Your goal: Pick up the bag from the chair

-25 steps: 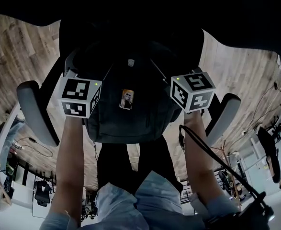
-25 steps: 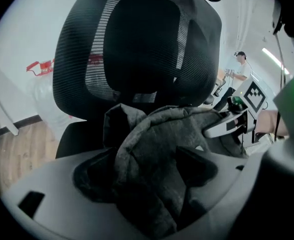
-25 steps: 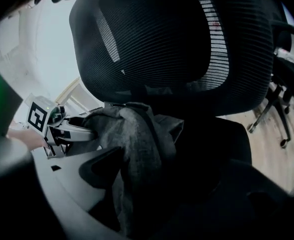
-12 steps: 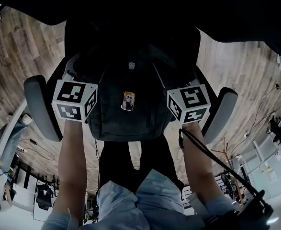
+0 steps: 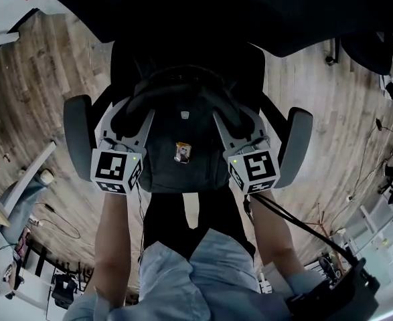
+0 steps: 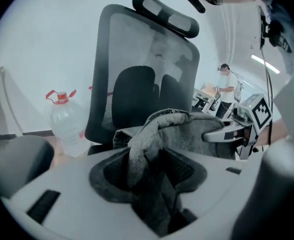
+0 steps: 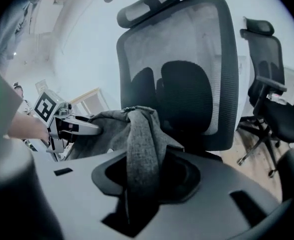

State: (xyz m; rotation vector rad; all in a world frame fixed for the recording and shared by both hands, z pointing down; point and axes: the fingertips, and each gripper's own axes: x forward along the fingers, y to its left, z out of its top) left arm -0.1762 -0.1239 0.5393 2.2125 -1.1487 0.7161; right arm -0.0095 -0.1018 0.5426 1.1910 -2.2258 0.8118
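A dark grey backpack (image 5: 183,172) with a small tag (image 5: 182,152) sits on the black office chair (image 5: 77,136). My left gripper (image 5: 130,120) is shut on its left shoulder strap (image 5: 139,102), and my right gripper (image 5: 236,122) on its right strap (image 5: 226,105). Both sets of jaws have just been closing, each with a strap between them. In the left gripper view, grey strap fabric (image 6: 141,149) fills the gap of the left gripper (image 6: 152,184). The right gripper view shows a strap (image 7: 141,139) pinched in the right gripper (image 7: 141,184). The bag's lower part is hidden.
The chair's mesh backrest (image 6: 141,64) rises right behind the bag, with armrests (image 5: 296,146) on either side. A large water bottle (image 6: 66,124) stands on the floor to the left. A second office chair (image 7: 272,99) stands to the right. A cable (image 5: 296,223) trails from my right arm.
Both grippers have closed on the bag's straps and risen. The straps now arch up from the bag, and both marker cubes sit lower in the head view.
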